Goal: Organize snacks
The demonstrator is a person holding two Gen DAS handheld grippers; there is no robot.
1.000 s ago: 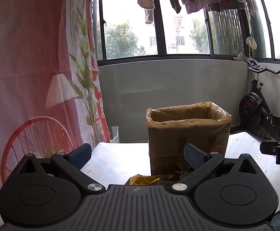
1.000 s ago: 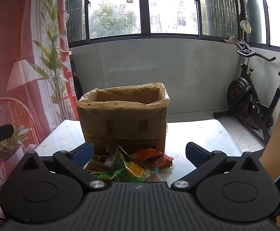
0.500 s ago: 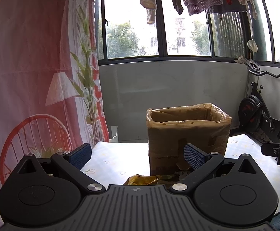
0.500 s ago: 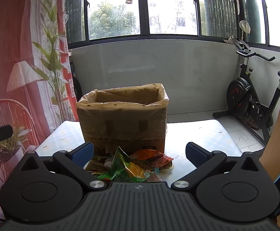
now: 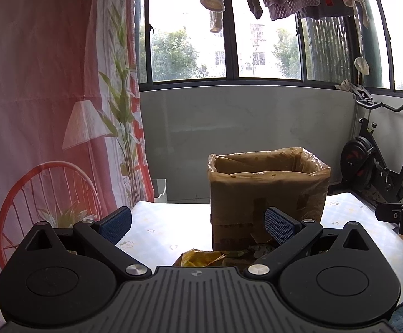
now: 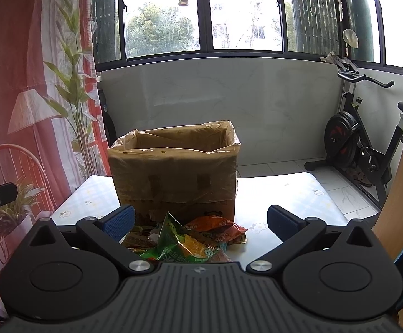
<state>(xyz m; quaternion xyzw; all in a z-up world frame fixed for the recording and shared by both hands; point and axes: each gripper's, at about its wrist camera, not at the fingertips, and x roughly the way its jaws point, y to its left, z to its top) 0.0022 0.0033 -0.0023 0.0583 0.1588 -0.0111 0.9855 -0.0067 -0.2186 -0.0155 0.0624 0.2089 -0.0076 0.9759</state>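
Change: almost nothing; across the last second our view only tips up slightly, and the box and packets lie where they did.
Left gripper point(image 5: 198, 222): we hold it above the near edge of the tabletop point(image 5: 157, 222), jaws spread wide and empty, pointed at the cardboard box point(image 5: 268, 191).
Right gripper point(image 6: 201, 219): likewise raised, jaws released with nothing between them, the snack pile straight ahead of it.
Snacks: a loose heap lies on the tabletop just in front of the box; a green packet point(image 6: 182, 241) stands on top, an orange packet point(image 6: 215, 226) sits behind it, touching the box's foot. From the left we see only a yellow wrapper point(image 5: 201, 258) at the pile's edge.
Box: upright, open at the top, lined with a clear bag; what lies inside is hidden from us.
Meaning: we judge that sorting has not started; no packet is gripped, and the whole heap waits outside the box.
Next: we would likely lower the right gripper onto the green packet, since it lies nearest.
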